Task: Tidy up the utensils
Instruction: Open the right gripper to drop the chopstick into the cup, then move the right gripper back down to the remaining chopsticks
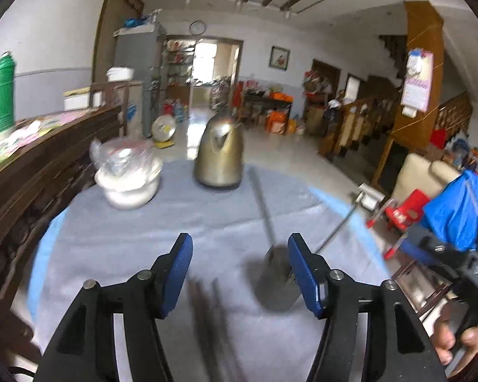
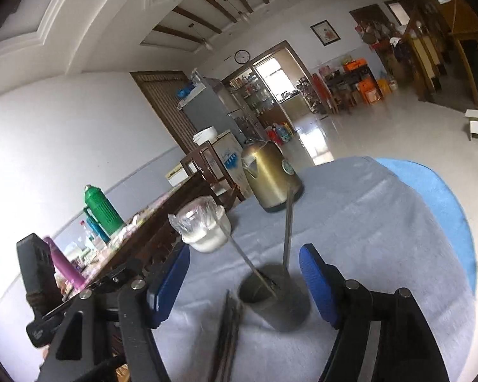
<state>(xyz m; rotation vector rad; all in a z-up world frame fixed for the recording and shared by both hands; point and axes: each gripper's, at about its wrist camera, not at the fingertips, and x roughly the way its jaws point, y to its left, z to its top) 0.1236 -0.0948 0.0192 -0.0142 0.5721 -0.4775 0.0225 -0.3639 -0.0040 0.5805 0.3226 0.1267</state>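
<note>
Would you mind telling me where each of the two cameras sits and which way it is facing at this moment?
Left wrist: on the left gripper, looking across the grey cloth toward the kettle; its own open fingers show, and the right gripper at the right edge.
Right wrist: on the right gripper, tilted, facing the utensil cup; its open fingers show, and part of the left gripper.
Both see the kettle, cup, chopsticks and bowl.

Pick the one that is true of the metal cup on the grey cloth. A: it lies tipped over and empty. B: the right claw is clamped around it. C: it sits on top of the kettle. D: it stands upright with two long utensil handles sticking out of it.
D: the metal cup stands upright on the grey cloth, two long handles rising from it.
</note>
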